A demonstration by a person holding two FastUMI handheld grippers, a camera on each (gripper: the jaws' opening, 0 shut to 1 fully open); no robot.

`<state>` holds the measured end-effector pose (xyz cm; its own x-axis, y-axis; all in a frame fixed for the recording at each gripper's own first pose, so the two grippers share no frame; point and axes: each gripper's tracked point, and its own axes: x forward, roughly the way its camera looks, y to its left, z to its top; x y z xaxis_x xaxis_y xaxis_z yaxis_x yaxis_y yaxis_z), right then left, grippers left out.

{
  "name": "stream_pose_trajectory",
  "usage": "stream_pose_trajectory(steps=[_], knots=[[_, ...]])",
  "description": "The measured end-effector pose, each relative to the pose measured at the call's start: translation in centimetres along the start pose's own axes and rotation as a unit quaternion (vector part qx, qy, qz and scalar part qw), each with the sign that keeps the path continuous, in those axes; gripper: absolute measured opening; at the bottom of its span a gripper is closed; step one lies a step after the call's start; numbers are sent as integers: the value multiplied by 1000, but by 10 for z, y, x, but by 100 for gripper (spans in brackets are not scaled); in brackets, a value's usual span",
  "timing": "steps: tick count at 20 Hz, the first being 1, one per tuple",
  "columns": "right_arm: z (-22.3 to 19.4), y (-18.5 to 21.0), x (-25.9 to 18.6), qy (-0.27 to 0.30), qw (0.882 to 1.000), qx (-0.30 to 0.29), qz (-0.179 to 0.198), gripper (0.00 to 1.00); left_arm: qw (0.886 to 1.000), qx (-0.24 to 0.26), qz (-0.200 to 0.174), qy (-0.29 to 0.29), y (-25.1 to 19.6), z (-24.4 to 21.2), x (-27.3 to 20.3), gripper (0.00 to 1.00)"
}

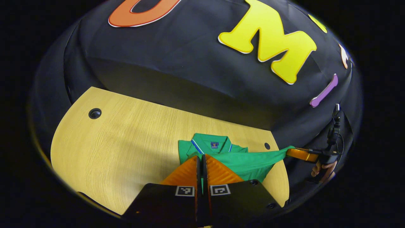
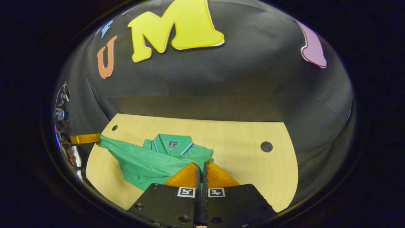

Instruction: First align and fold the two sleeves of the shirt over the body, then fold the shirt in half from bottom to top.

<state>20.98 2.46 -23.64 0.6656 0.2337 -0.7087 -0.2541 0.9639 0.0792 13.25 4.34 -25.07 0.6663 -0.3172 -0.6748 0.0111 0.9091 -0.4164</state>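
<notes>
A: Where is the shirt [image 1: 250, 161]?

B: Lower centre, on the table [image 1: 126, 142]. Both the left gripper [image 1: 201, 160] and right gripper [image 2: 201, 167] are pinching its hem, lifting it collarward.

A: Progress?

B: Sleeves seem folded; the final fold is being finished.

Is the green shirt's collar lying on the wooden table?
Yes, in the left gripper view the collar rests flat on the table.

A staged recording booth is showing here, not a lived-in room. Black cloth [image 2: 221, 88] is hanging as the wall behind a pale wood-grain table [image 2: 240, 139] with cable holes [image 2: 266, 146], and lighting is falling mainly on the tabletop.
</notes>
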Motion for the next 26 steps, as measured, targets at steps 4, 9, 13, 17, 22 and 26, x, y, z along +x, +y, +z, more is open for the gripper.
stream_pose_trajectory(steps=[4,9,13,17,22,26], knots=[[19,-4,46,6,1000,3,1,0,999,33,24,-19,20,31,41,6],[19,-7,100,13,1000,-1,1,0,996,71,41,-27,33,37,90,6],[-1,-10,143,36,999,8,-1,0,995,89,46,-29,38,31,132,6],[-12,-19,155,36,999,2,-26,21,990,110,82,3,56,13,148,10],[-26,-28,129,10,998,1,-55,87,983,132,130,-8,74,10,123,100],[-12,-21,80,-39,997,8,-64,97,978,145,134,-61,53,32,76,100]])
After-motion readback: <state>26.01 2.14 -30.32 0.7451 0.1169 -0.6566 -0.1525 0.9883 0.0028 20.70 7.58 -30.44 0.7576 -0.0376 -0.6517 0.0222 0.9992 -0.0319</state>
